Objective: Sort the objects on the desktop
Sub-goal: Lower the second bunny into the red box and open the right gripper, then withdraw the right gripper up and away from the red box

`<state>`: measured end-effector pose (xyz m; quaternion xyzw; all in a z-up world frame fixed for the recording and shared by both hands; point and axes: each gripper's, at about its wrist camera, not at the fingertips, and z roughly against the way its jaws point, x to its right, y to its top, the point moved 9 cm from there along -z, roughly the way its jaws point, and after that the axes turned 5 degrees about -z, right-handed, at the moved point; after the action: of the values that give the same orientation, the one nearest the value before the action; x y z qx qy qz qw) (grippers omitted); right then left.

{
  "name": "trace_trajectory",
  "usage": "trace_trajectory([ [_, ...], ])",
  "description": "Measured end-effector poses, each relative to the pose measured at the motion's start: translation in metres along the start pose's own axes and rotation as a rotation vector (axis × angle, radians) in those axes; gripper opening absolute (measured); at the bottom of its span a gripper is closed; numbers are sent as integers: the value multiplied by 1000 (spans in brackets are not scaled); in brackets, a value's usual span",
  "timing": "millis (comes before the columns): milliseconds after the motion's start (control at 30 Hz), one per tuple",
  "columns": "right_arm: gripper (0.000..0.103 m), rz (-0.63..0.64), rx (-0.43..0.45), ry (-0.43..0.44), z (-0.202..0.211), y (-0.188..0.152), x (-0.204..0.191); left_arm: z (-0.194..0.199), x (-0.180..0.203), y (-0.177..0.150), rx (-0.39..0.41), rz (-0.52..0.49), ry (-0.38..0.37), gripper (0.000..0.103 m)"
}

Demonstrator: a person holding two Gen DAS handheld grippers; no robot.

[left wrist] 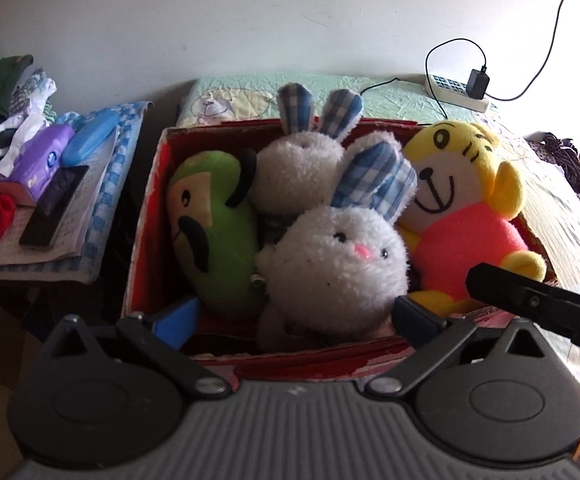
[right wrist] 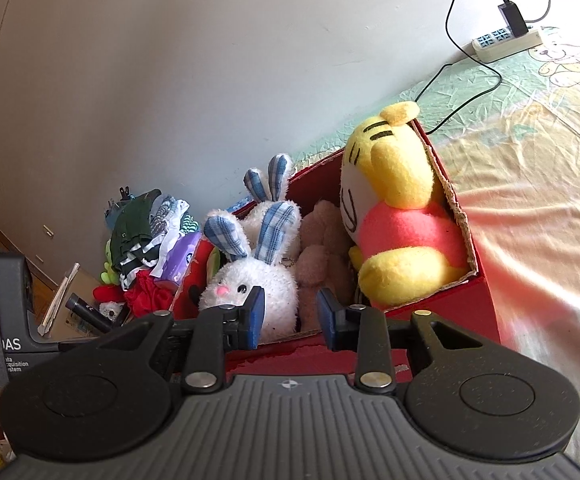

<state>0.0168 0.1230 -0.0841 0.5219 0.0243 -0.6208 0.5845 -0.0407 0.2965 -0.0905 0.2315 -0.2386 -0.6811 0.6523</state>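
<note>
One red box (left wrist: pixel 146 216) sits on the bed (left wrist: pixel 562 208) and holds four soft toys: a green toy (left wrist: pixel 214 232) at its left wall, two white rabbits (left wrist: pixel 338 268) in the middle, a yellow tiger (left wrist: pixel 462 200) at its right wall. A brownish toy may lie between them. The left gripper (left wrist: pixel 294 316) gapes wide and empty over the near rim; the right gripper (right wrist: pixel 290 318) is partly open, empty.

Both wrist views look down, close, into the same red box (left wrist: pixel 146 216) (right wrist: pixel 486 292) of plush toys.
</note>
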Motion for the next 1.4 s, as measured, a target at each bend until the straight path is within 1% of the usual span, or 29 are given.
trace_trajectory([
  [67, 33, 2, -7, 0, 0, 1, 1, 3, 1, -1, 3, 2, 32, 101],
  [267, 32, 16, -25, -1, 4, 3, 5, 5, 4, 0, -8, 24, 98, 101],
  [467, 32, 34, -26, -6, 12, 5, 11, 1, 10, 1, -26, 48, 122, 101],
  [533, 32, 26, -29, 4, 13, 6, 12, 1, 10, 1, -28, 50, 129, 101],
  [700, 32, 35, -30, 8, 12, 6, 12, -1, 10, 0, -34, 65, 132, 102],
  [1067, 32, 59, -5, -13, 9, 4, 12, -2, 10, 0, -20, 64, 137, 103],
  [1267, 32, 57, 8, -23, 9, 3, 11, -8, 8, 1, -57, 66, 116, 103],
  [1400, 33, 42, 9, -19, 9, 4, 12, -10, 9, 1, -64, 61, 108, 103],
])
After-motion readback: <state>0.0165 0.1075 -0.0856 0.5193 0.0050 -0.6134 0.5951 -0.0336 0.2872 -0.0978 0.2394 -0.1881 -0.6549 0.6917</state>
